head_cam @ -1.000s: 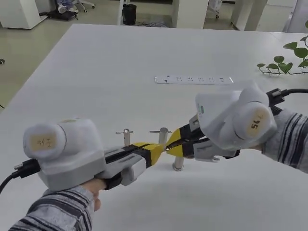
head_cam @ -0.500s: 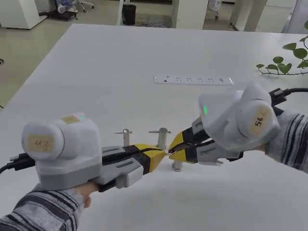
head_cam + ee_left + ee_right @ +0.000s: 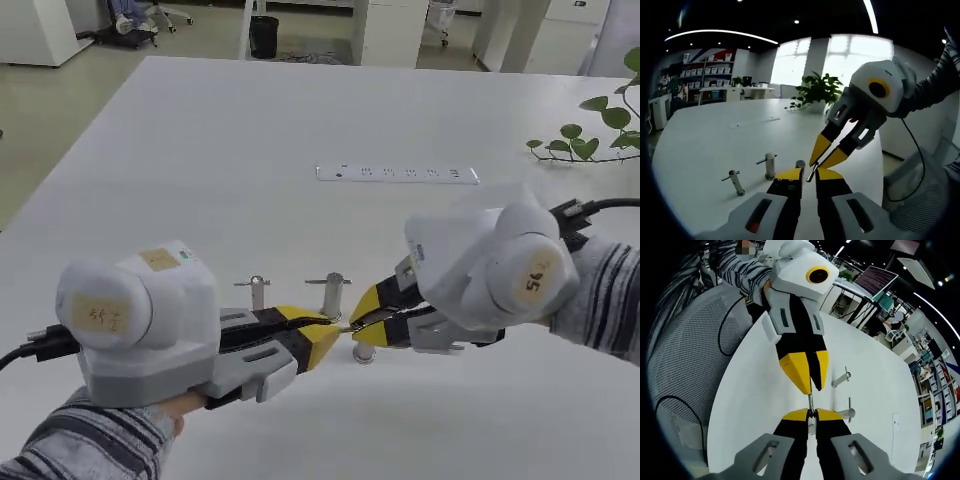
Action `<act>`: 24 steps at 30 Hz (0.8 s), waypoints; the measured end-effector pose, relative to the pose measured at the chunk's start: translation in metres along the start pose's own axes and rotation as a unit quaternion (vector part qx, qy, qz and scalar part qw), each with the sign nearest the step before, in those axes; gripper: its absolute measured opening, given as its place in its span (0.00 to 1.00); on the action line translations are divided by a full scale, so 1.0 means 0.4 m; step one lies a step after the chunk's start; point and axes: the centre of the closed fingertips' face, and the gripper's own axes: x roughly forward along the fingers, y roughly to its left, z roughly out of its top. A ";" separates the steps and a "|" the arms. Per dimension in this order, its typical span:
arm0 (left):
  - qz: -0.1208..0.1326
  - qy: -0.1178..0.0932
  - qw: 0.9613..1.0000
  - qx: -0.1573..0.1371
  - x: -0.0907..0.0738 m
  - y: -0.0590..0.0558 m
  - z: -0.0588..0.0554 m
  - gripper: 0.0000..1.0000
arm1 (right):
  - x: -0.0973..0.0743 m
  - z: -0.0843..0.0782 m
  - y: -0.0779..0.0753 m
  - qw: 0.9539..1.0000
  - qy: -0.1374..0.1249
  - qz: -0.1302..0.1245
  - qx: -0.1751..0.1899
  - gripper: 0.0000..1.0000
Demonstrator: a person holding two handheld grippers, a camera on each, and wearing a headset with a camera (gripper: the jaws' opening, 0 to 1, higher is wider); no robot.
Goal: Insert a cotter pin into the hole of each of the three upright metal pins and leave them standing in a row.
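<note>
White workbench [image 3: 300,150], three metal pins [image 3: 333,292].
My left gripper [image 3: 809,175] and right gripper [image 3: 811,414] pinch one cotter pin [image 3: 810,400] beside the nearest pin [image 3: 364,353].

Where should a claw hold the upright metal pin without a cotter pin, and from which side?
Probably low on the bare pin, from the near side: it stands upright, the two finished pins carry cotter pins near the top, and both stand beyond it.
</note>
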 end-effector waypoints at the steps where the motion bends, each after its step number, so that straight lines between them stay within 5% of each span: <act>1: 0.003 0.001 1.000 0.005 0.003 0.002 0.000 0.10 | -0.001 -0.004 -0.001 1.000 0.002 -0.002 0.000 0.00; 15: 0.044 0.017 0.996 0.070 0.045 0.023 -0.027 0.21 | -0.020 -0.076 -0.018 0.999 0.029 -0.027 0.020 0.00; 24: 0.060 0.039 0.994 0.080 0.100 0.021 -0.059 0.23 | -0.034 -0.119 -0.025 0.998 0.036 -0.038 0.030 0.00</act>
